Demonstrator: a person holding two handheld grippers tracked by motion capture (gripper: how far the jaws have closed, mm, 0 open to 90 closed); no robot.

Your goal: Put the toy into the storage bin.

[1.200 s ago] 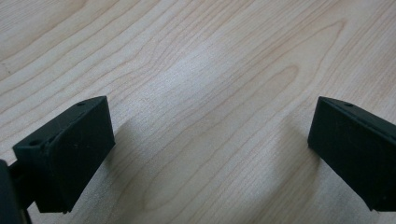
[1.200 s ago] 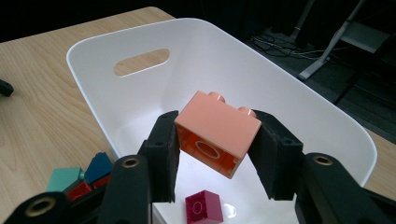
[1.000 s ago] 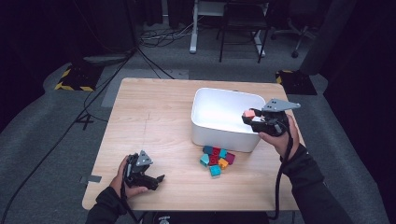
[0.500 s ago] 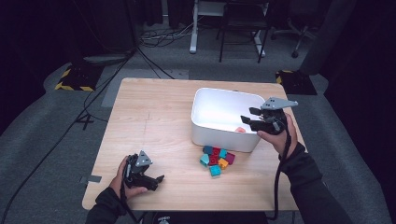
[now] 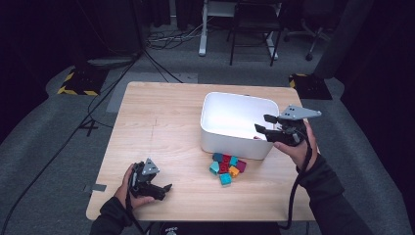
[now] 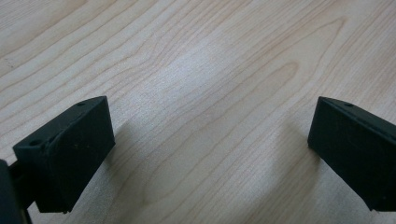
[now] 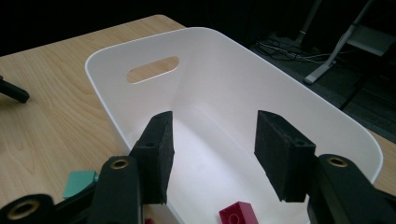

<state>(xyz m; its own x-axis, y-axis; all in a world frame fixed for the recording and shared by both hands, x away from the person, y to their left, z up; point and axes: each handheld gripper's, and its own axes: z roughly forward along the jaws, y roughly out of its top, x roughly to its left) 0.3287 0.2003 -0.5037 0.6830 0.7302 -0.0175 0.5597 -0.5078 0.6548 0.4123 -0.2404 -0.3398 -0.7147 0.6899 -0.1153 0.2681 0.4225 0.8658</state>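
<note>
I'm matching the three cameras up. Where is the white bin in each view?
High view: white bin right of centre on the table, beside the right gripper.
Left gripper view: not in it.
Right gripper view: bin spans the middle, beyond the open jaws.
Shared landmark: the wooden table.

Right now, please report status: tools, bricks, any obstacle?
Right tool over white bin, just opened, empty. Red brick in bin. Left tool open on table. Brick pile waiting, unobstructed.
</note>
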